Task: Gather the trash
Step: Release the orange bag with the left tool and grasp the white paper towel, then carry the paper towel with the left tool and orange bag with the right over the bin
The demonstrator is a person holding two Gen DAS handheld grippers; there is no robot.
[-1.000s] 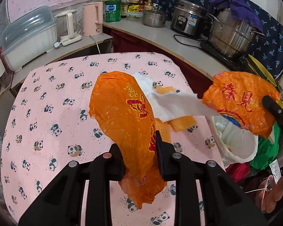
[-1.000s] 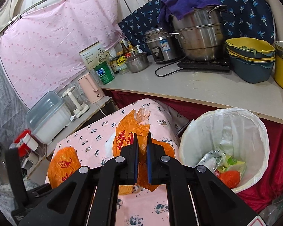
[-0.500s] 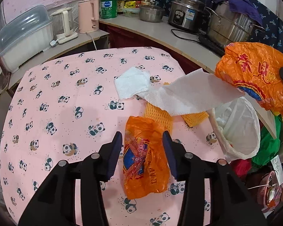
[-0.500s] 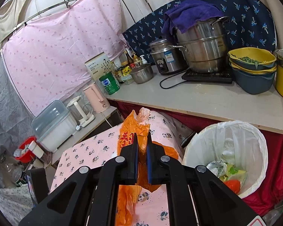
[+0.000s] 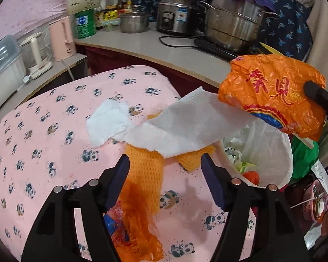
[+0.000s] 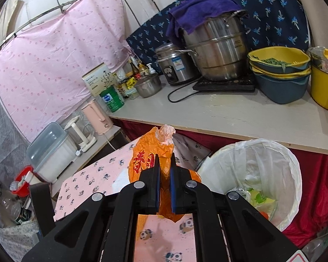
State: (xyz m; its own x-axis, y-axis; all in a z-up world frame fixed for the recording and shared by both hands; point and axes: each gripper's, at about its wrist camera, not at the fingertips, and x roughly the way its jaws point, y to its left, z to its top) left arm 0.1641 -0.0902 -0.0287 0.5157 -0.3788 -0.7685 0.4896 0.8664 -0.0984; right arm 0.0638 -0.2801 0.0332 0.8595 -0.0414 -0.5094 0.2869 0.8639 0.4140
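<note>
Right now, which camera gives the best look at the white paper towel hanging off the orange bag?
The left wrist view: the paper towel trails fully visible from the held orange bag toward the table. In the right wrist view, only an unclear white patch beside the bag.

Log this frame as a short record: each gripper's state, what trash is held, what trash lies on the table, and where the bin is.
left gripper: open, holding nothing
right gripper: shut on orange plastic bag, lifted, paper towel trailing from it to the table
on table: second orange bag, orange foam netting
bin: white-lined, beside the table, already holds trash
bag position: held near the bin's rim, not yet inside
</note>
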